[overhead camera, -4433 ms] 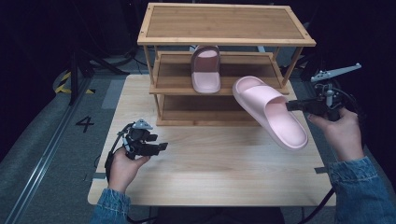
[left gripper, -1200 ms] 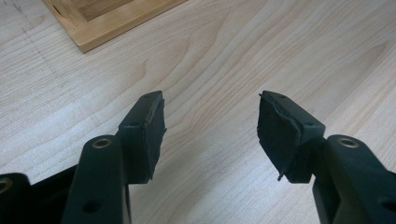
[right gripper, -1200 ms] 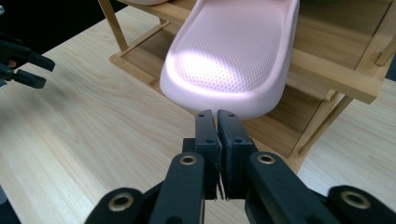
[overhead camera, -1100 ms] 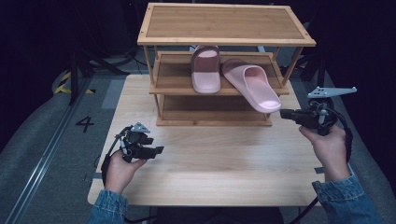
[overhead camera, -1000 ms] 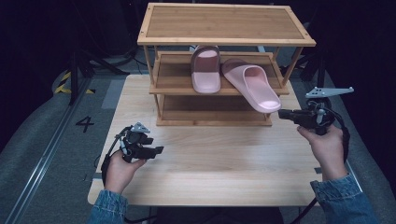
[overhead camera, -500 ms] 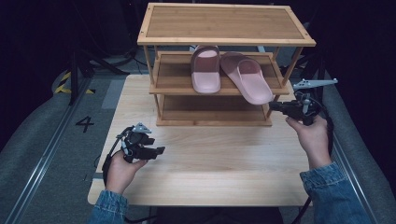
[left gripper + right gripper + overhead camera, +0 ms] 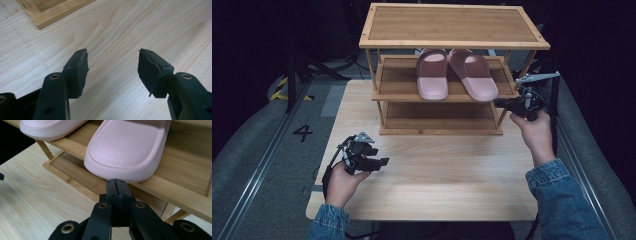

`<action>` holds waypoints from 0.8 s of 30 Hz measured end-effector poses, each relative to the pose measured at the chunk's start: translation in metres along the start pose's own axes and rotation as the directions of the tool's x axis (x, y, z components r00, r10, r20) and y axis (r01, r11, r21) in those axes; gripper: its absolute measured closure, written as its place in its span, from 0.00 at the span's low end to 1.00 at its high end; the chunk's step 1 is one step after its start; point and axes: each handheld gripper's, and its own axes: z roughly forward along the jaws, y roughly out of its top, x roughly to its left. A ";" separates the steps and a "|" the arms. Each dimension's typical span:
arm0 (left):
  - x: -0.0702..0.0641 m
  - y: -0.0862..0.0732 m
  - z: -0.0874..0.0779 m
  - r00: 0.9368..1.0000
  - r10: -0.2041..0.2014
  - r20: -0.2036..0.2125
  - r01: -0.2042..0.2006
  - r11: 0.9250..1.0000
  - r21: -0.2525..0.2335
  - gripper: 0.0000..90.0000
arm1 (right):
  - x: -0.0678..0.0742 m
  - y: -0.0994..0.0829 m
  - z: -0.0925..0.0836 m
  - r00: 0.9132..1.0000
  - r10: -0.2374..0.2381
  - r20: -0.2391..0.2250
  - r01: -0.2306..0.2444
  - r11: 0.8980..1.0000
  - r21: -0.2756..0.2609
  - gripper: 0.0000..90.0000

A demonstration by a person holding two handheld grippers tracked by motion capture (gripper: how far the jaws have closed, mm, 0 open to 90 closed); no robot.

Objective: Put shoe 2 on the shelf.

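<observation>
1. high view: we had both slippers on the rack's (image 7: 384,95) middle shelf, the right slipper (image 7: 473,72) beside the left slipper (image 7: 432,73); earlier it hung off the edge, askew.
2. left gripper view: our left gripper (image 7: 112,68) gaped wide, empty, over the table (image 7: 120,30).
3. right gripper view: our right gripper (image 7: 116,182), jaws pinched together on nothing, nudged the right slipper's (image 7: 127,147) heel; little seemed left.

A recording studio or lab: a pale wooden bench (image 7: 437,185) stands amid black surroundings, on grey floor (image 7: 257,165) with a rail and a marked numeral (image 7: 303,132).
</observation>
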 end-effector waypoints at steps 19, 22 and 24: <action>-0.001 -0.012 -0.011 1.000 -0.026 -0.014 0.026 1.000 -0.018 0.46 | -0.025 0.013 -0.007 0.993 0.035 0.116 -0.033 0.999 -0.013 0.99; 0.000 -0.016 -0.015 0.999 -0.033 -0.026 0.032 0.999 -0.015 0.46 | -0.028 0.012 0.003 0.992 0.036 0.120 -0.038 0.999 0.007 0.99; 0.001 -0.019 -0.017 0.999 -0.036 -0.029 0.036 0.999 -0.018 0.46 | -0.028 0.012 0.008 0.992 0.042 0.119 -0.043 0.999 0.011 0.99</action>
